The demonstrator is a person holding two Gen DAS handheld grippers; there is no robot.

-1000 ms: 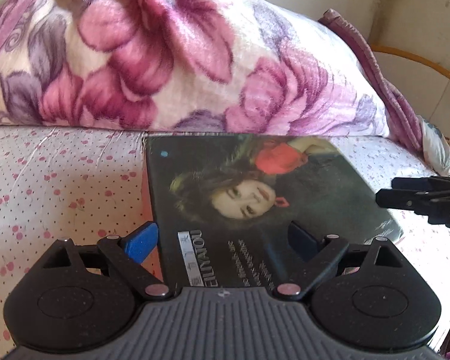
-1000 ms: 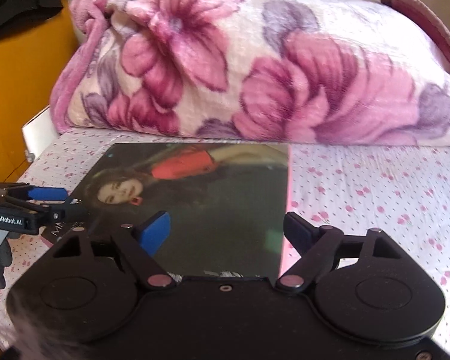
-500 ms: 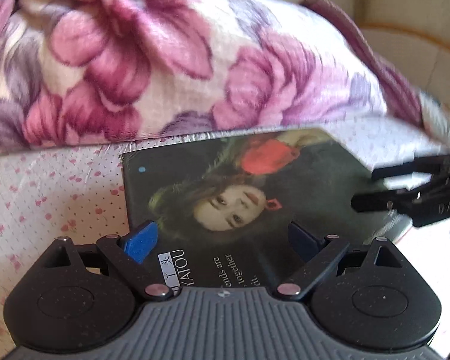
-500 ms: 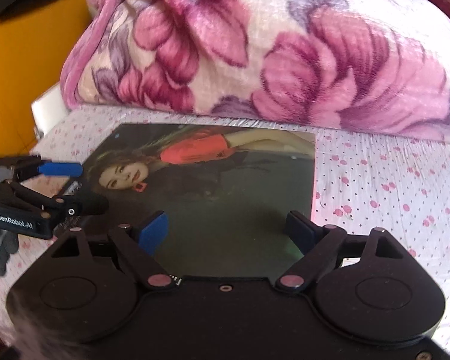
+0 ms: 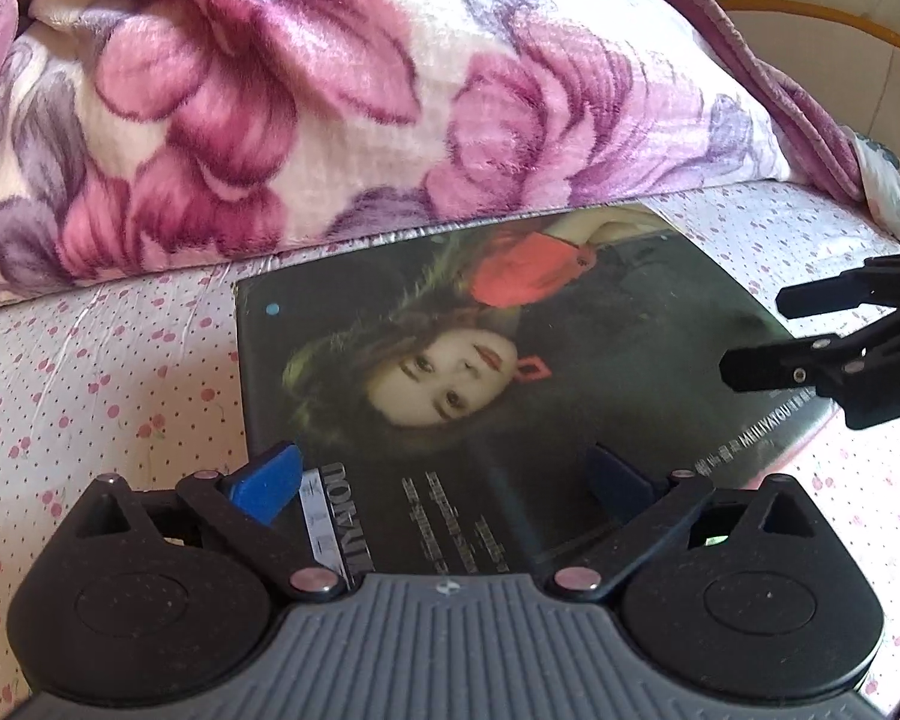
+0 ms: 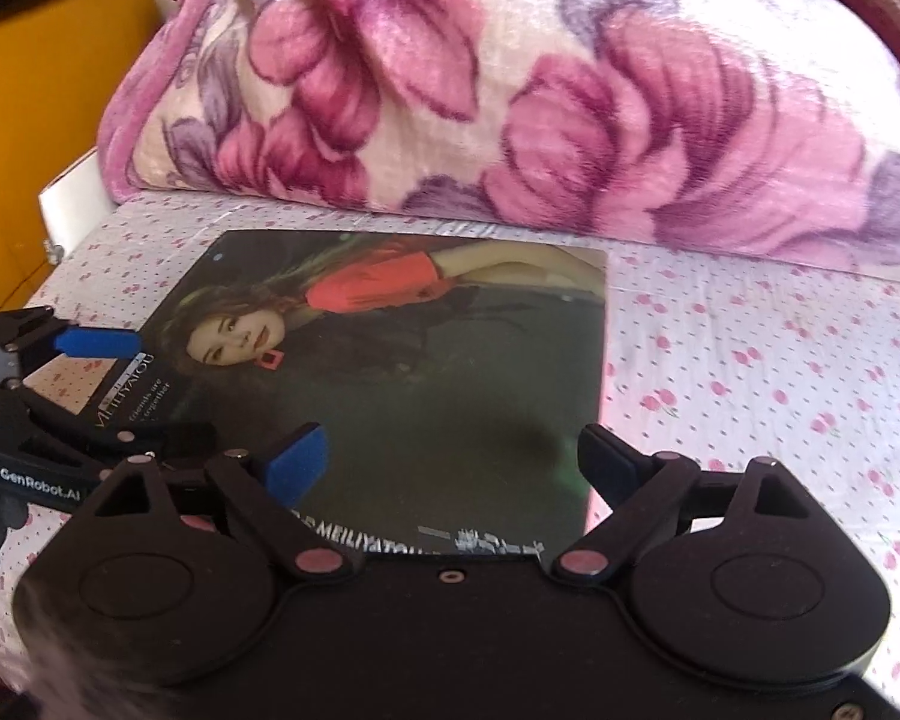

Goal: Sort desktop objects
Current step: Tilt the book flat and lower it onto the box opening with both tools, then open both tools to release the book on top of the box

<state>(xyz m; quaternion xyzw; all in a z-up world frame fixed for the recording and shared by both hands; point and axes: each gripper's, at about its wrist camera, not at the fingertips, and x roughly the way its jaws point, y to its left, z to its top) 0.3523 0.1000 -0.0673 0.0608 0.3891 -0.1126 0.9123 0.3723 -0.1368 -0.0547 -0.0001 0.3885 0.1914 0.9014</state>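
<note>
A dark magazine (image 5: 510, 372) with a woman in red on its cover lies flat on the dotted bedsheet; it also shows in the right wrist view (image 6: 402, 372). My left gripper (image 5: 444, 474) is open and empty, hovering over the magazine's near left corner; it shows at the left of the right wrist view (image 6: 150, 390). My right gripper (image 6: 450, 456) is open and empty over the magazine's near edge, and it shows at the right edge of the left wrist view (image 5: 756, 336).
A large folded blanket (image 5: 342, 90) with pink and purple flowers lies right behind the magazine (image 6: 540, 90). The white sheet (image 6: 780, 390) with pink cherries spreads to the right. An orange cabinet side (image 6: 42, 90) stands at the left past the bed edge.
Both grippers have shifted a little around the magazine, with the left camera tilting and coming back. The magazine has not moved, and both grippers stay open.
</note>
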